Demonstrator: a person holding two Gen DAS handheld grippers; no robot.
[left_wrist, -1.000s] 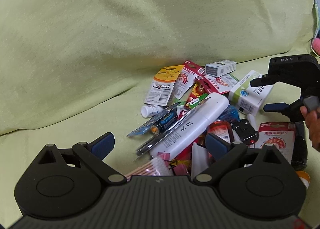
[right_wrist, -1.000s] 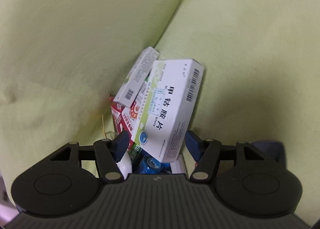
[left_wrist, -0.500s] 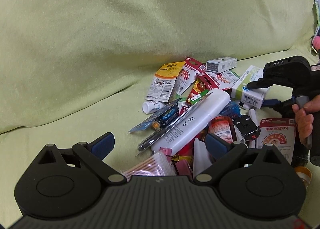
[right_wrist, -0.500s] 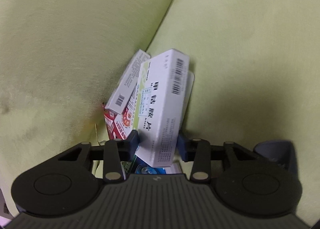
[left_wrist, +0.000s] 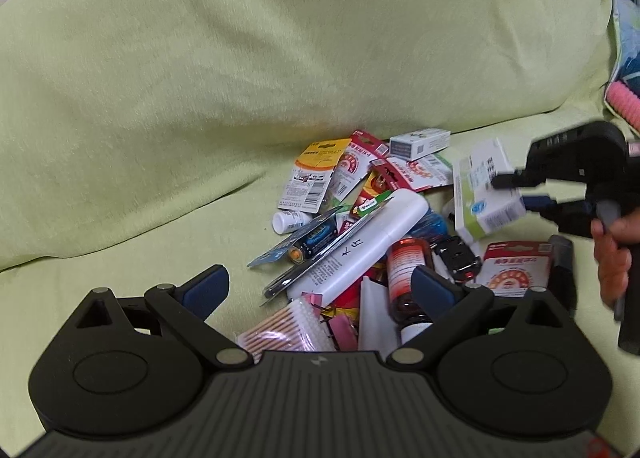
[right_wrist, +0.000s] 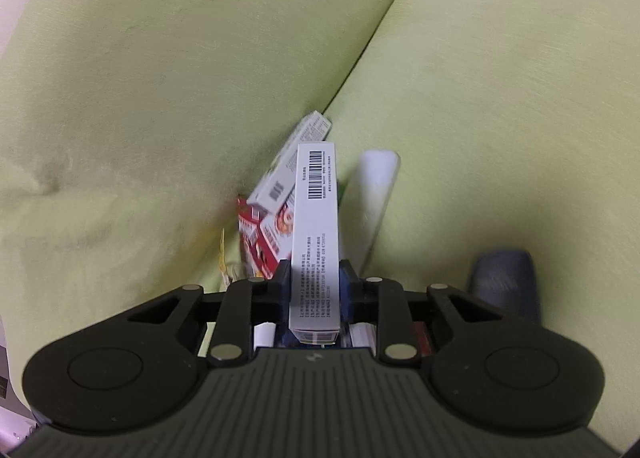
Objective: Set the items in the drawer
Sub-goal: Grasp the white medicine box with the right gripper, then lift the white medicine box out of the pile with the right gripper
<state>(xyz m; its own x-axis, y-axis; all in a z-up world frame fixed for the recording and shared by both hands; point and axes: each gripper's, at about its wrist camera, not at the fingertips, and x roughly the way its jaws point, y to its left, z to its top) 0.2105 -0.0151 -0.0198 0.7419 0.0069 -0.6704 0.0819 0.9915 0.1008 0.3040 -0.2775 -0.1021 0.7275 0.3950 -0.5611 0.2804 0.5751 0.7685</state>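
A heap of small items lies on a green sofa seat: a long white tube (left_wrist: 360,242), a yellow battery card (left_wrist: 312,173), a red-labelled bottle (left_wrist: 406,278), cotton swabs (left_wrist: 284,328) and several red packs. My left gripper (left_wrist: 320,284) hovers open just before the heap, holding nothing. My right gripper (right_wrist: 314,282) is shut on a white and green medicine box (right_wrist: 316,234), lifted clear of the pile. The left wrist view shows that box (left_wrist: 486,193) held edge-on by the right gripper (left_wrist: 516,189) at the right.
The sofa backrest (left_wrist: 280,37) rises behind the heap. A small white box (left_wrist: 418,141) leans by the seam. A person's hand (left_wrist: 612,258) grips the right tool's handle. A pink object (left_wrist: 624,101) sits at the far right edge. No drawer is in view.
My right gripper closed on the medicine box and raised it off the pile, turning it edge-on. The left gripper stayed open and barely moved.
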